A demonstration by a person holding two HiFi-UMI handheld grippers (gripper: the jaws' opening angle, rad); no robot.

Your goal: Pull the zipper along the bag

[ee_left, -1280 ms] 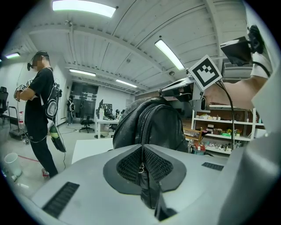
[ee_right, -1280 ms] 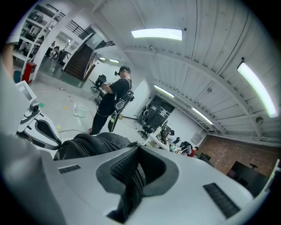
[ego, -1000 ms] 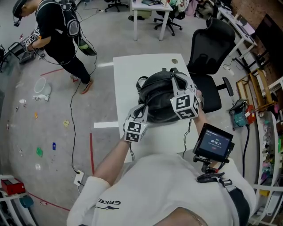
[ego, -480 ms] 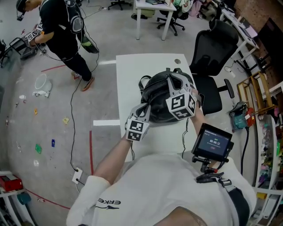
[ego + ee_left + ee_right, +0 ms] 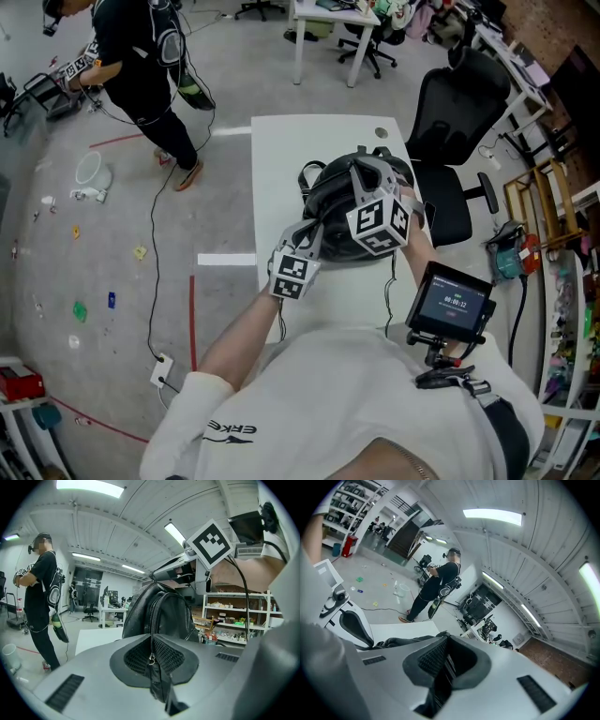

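A black backpack (image 5: 330, 217) stands on the white table (image 5: 300, 145). My left gripper (image 5: 311, 236) is at the bag's near left side, shut on a black strip of the bag (image 5: 158, 686) beside the zipper; a small metal ring (image 5: 151, 658) shows between its pads. From there the zipper line (image 5: 153, 616) runs up the backpack (image 5: 173, 613). My right gripper (image 5: 360, 172) reaches over the bag's top and is shut on a thin black piece (image 5: 439, 679), apparently the zipper pull. The right gripper's marker cube (image 5: 210, 543) appears above the bag in the left gripper view.
A black office chair (image 5: 452, 101) stands at the table's right edge. A small screen (image 5: 454, 305) hangs at my chest. Another person (image 5: 141, 56) stands on the floor at the far left, with a cable (image 5: 155, 234) and small items around. Shelves (image 5: 562, 234) line the right.
My right gripper has moved a little left over the top of the bag. The left gripper keeps its hold. The other person has stepped slightly further away.
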